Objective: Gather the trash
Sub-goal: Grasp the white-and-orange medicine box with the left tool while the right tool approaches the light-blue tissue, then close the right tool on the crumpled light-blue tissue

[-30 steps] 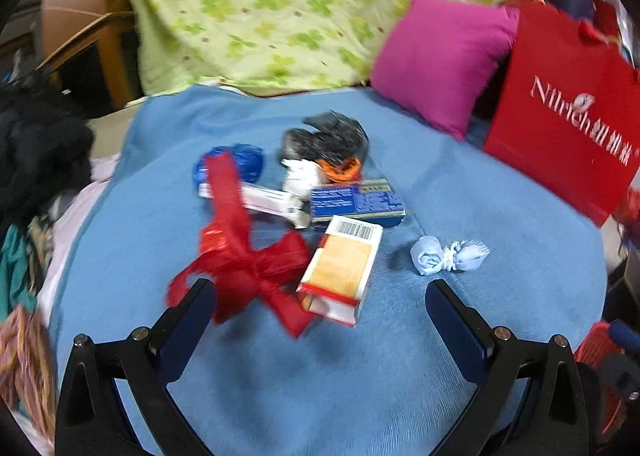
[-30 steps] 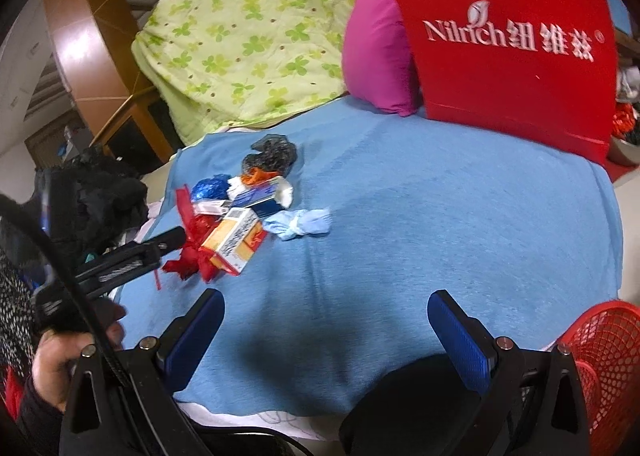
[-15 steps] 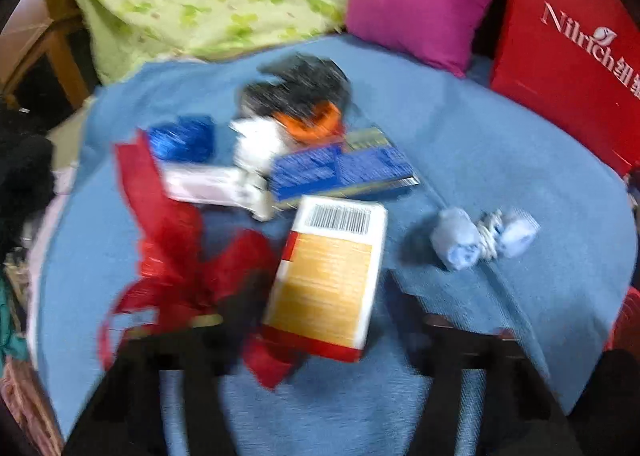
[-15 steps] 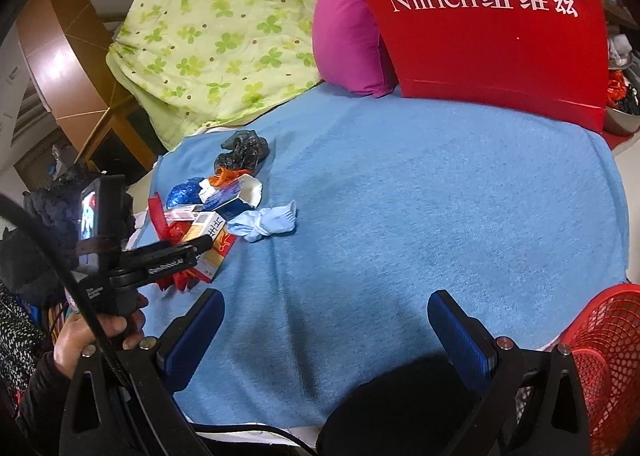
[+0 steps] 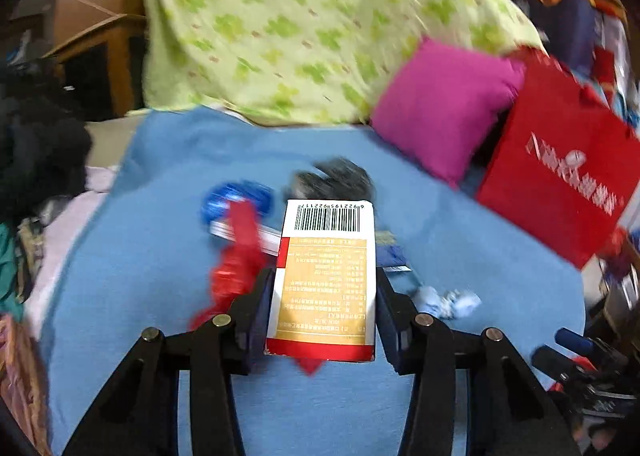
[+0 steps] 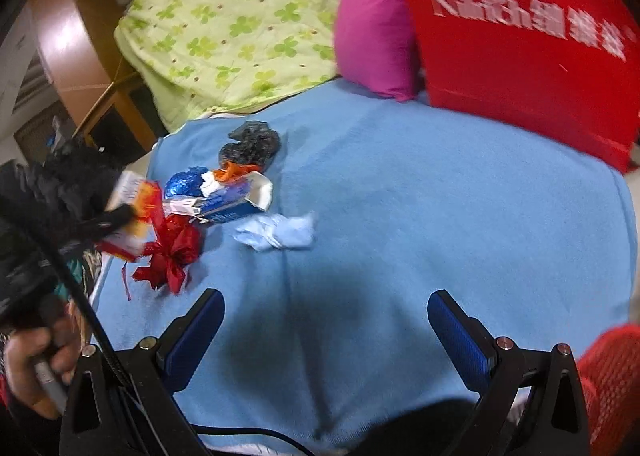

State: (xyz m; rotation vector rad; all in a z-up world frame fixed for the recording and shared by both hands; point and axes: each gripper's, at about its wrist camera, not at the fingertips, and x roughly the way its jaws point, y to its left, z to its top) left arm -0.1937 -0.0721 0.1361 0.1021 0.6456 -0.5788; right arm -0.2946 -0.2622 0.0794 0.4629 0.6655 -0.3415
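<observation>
My left gripper (image 5: pixel 324 296) is shut on an orange-and-white carton (image 5: pixel 326 276) with a barcode and holds it lifted above the blue blanket (image 5: pixel 140 296); the carton also shows in the right wrist view (image 6: pixel 134 212). Trash lies on the blanket: a red ribbon bow (image 6: pixel 172 252), a blue-and-white box (image 6: pixel 236 204), a blue foil ball (image 6: pixel 184 182), a black crumpled bag (image 6: pixel 250 144) and a light-blue tissue wad (image 6: pixel 280 236). My right gripper (image 6: pixel 324 328) is open and empty over the blanket's near edge.
A red mesh basket (image 6: pixel 612 380) sits at the lower right. A red paper bag (image 6: pixel 520 36), a magenta pillow (image 6: pixel 372 36) and a green-patterned quilt (image 6: pixel 240 16) stand at the back. Dark clothes (image 5: pixel 36 160) pile at the left.
My left gripper moved in, shut on the carton and lifted it off the blanket. The right gripper shifted a little and stayed open.
</observation>
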